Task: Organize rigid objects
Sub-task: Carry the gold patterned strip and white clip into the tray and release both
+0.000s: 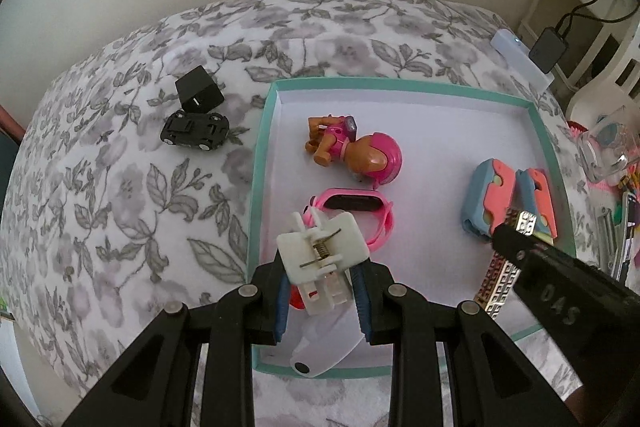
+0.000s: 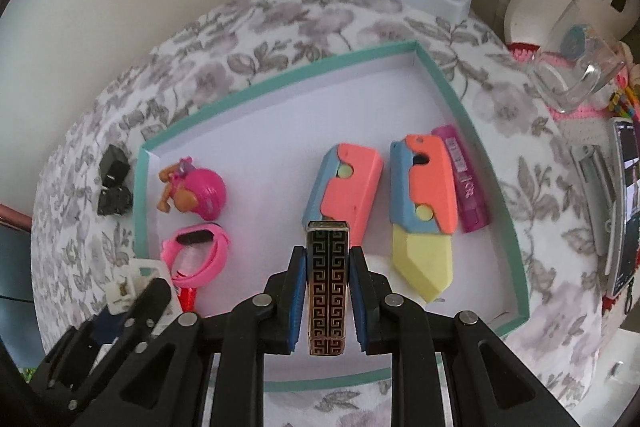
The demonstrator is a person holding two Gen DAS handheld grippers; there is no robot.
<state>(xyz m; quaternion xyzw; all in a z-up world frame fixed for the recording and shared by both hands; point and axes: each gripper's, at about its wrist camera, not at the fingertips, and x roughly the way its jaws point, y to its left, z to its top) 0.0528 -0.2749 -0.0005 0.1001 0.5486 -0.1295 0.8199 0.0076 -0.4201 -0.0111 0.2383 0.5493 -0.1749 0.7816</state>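
lighter (image 2: 328, 287), black with gold key pattern: clamped upright between right gripper (image 2: 328, 301) jaws, long axis along the fingers, over the tray (image 2: 472, 131) floor just before the coral-blue toy (image 2: 346, 187); left gripper (image 1: 322, 291) holds a white clip (image 1: 320, 253).

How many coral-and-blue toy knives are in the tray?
2, side by side at the tray's right: one closed, beyond the right gripper's tips; the other with yellow blade out, beside the purple tube.

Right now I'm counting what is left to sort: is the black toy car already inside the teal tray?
No. The black toy car lies on the floral cloth outside the teal tray, beside a black cube.
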